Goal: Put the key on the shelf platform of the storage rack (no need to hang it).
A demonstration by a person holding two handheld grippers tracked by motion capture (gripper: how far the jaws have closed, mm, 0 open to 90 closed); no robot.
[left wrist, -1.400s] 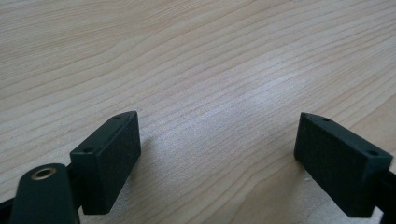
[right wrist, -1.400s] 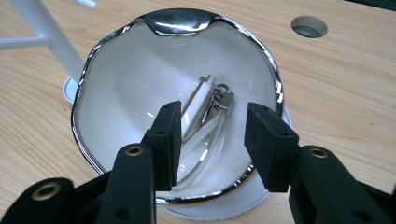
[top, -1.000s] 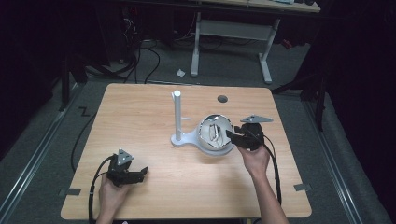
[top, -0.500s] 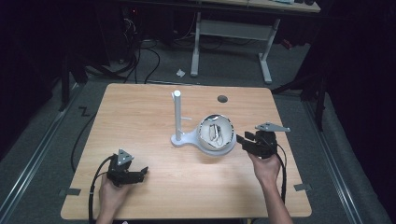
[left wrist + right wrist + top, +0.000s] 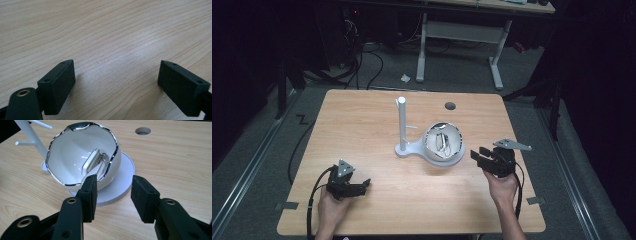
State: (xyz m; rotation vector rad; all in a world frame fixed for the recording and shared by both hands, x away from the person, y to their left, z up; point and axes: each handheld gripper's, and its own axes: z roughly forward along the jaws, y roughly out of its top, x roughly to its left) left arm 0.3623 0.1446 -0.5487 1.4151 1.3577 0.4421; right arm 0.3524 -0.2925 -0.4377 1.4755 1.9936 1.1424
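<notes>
A white, egg-shaped bowl [image 5: 443, 142] with a wavy silver rim sits tilted on the round base [image 5: 122, 182] of a white stand. Inside the bowl [image 5: 72, 157] lies a small white and metal clip-like piece [image 5: 91, 162]. My right gripper [image 5: 479, 153] hovers just right of the bowl and points at it. In the right gripper view its jaws [image 5: 113, 182] stand open with nothing between them, a short way from the bowl's wall. My left gripper [image 5: 363, 185] rests on the table at the front left. It stands open [image 5: 116, 72] over bare wood.
The stand's thin white post [image 5: 402, 122] with short side pegs rises left of the bowl. A round cable hole [image 5: 450, 106] lies in the wooden tabletop [image 5: 362, 130] behind the bowl. Dark floor, cables and a desk frame [image 5: 462, 30] lie beyond the far edge.
My right gripper has drawn back from the bowl's rim, moving right and toward the front of the table. Its jaws keep the same gap. The left gripper has not moved.
</notes>
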